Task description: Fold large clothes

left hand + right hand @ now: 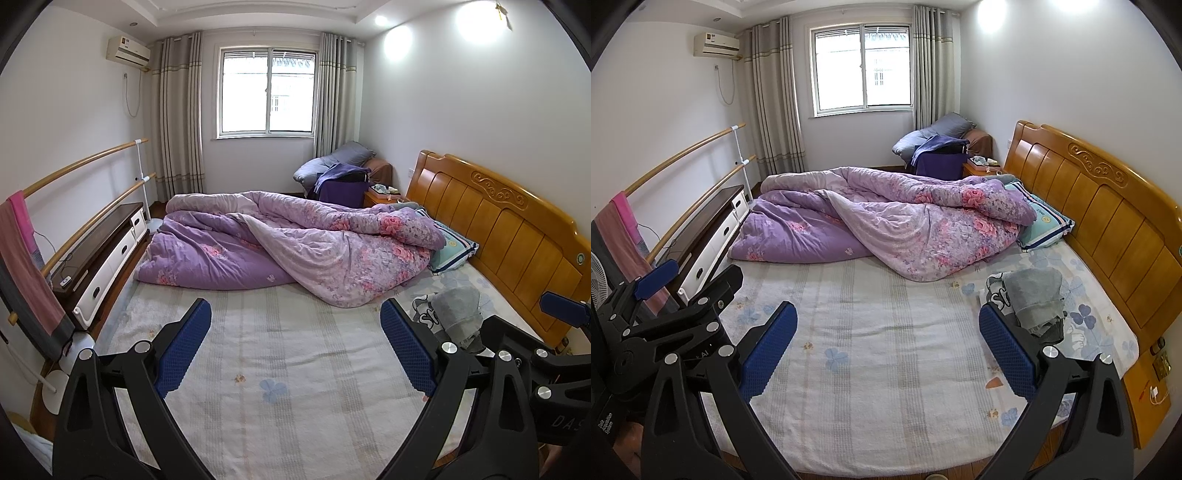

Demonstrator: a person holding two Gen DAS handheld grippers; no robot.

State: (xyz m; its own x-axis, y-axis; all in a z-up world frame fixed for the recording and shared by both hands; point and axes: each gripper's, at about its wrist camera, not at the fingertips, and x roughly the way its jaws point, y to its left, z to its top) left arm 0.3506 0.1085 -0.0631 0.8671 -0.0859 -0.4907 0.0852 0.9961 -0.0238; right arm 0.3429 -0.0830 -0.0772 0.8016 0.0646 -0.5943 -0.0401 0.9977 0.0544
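Both claws are held above the near edge of the bed, aimed along it toward the window. The left claw is spread wide with nothing between its blue pads, and the right claw is likewise wide apart and empty. Spread like this, each is ready to take a cloth edge.

The clothes of the task are judged to be the small pile of garments just ahead of the right finger of each claw, close to the wooden headboard. In the right wrist view a grey garment is seen on top, lying crumpled rather than flat, with a white printed piece under it. No neat fold can be made out, so the pile reads as loosely dropped.

Directly ahead of both claws a broad stretch of the striped sheet is left bare, probably as the surface for spreading a garment. Farther ahead, the purple floral quilt is bunched across the far half of the bed, out of the way, with a pillow at its right end.

Whether folding lies ahead or another piece is already put away cannot be told from the pile alone.
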